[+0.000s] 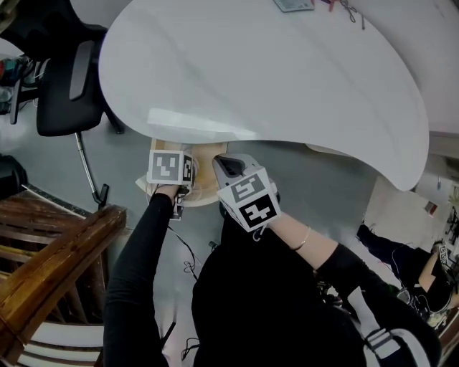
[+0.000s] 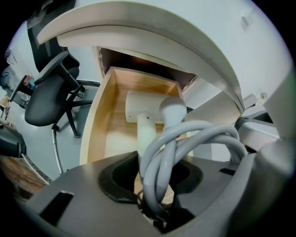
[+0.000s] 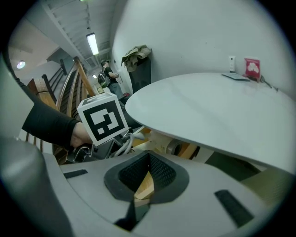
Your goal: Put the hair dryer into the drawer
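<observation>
The white hair dryer (image 2: 147,111) hangs nozzle-down inside the open wooden drawer (image 2: 95,125) under the white table (image 1: 272,72). Its grey cord (image 2: 185,139) is bunched in loops that run down between the jaws of my left gripper (image 2: 155,173), which is shut on the bundle and points steeply down over the drawer. In the head view only the left gripper's marker cube (image 1: 171,167) shows above the drawer (image 1: 204,183). My right gripper (image 3: 149,157) is just to the right, below the table edge, with its pads together and nothing between them.
A black office chair (image 1: 68,86) stands left of the drawer. A wooden stair rail (image 1: 50,265) runs along the near left. The table's rim (image 3: 208,106) overhangs the drawer closely. Small items (image 1: 294,4) lie at the table's far edge.
</observation>
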The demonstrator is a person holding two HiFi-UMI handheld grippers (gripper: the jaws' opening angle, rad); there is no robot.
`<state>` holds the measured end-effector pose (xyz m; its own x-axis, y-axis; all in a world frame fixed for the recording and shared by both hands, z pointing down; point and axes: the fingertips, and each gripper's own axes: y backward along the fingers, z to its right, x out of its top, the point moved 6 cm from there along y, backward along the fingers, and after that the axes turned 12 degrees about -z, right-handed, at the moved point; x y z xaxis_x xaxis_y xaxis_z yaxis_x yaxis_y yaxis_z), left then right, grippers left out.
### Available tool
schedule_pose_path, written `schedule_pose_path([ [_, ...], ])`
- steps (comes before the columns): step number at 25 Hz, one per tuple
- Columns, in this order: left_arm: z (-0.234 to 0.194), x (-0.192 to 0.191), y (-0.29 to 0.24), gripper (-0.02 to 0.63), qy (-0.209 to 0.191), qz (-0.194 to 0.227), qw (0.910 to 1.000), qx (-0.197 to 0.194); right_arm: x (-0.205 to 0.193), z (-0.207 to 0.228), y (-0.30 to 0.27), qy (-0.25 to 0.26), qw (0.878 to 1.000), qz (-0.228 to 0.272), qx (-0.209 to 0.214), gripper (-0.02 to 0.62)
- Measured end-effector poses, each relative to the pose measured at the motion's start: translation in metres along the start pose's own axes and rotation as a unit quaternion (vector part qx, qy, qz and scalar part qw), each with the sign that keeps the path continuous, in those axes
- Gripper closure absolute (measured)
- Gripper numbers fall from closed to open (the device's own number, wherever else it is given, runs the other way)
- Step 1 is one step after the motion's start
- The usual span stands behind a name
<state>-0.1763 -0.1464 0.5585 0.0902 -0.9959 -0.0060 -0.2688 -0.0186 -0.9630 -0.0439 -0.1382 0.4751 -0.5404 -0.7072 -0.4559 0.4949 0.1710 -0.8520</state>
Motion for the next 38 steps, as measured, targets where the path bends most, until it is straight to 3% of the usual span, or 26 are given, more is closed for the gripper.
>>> schedule_pose_path([
  [13,-0.003,-0.004,-0.008,0.439,0.016,0.005,0.9998,0.007,-0.004,-0.003,-0.032,-0.002,0.998,-0.062,0.025,0.592],
  [38,-0.006,-0.004,-0.029,0.439,0.012,-0.04,0.9984,0.039,-0.016,0.011,-0.065,-0.043,0.99,-0.131,0.036,0.592],
])
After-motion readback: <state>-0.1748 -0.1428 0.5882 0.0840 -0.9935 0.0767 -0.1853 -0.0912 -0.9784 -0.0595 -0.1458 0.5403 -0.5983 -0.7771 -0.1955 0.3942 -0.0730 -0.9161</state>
